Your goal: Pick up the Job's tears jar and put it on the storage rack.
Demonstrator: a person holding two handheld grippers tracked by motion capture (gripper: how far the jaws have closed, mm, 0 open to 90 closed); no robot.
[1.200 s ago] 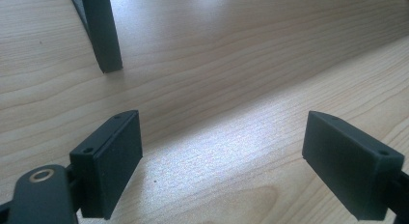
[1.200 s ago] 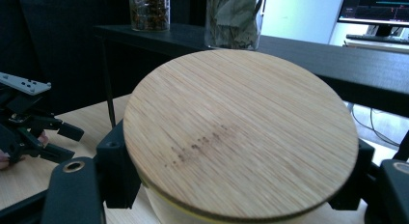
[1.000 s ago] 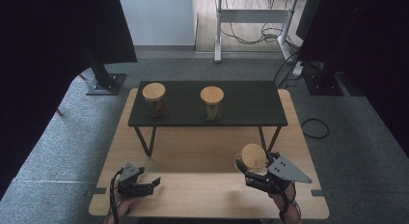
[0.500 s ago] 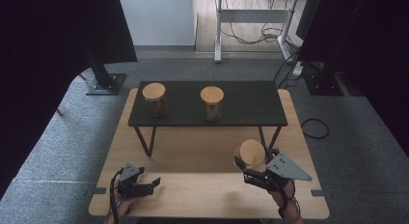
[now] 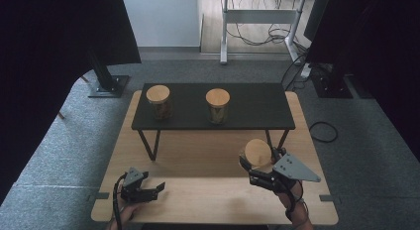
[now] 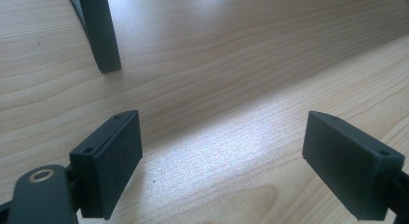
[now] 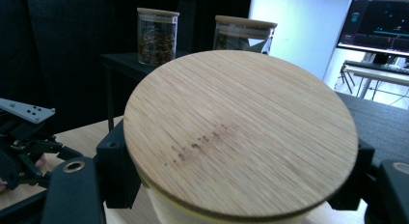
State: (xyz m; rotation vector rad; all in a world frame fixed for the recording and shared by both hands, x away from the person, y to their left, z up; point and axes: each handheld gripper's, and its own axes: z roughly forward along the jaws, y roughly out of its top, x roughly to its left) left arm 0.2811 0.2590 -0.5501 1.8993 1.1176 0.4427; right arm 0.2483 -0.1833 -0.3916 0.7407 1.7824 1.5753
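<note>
Nothing has shifted noticeably: right claw [image 5: 258, 166] stays clamped on the lidded jar [image 5: 257, 153]; left claw [image 5: 148, 190] rests apart. Advise keeping jar level, lifting clear of surface [image 5: 198, 155].

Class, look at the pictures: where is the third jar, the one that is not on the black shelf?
In the high view, the third jar sits clamped in the right hand-held gripper at the wooden table's near right, just in front of the black shelf.
</note>
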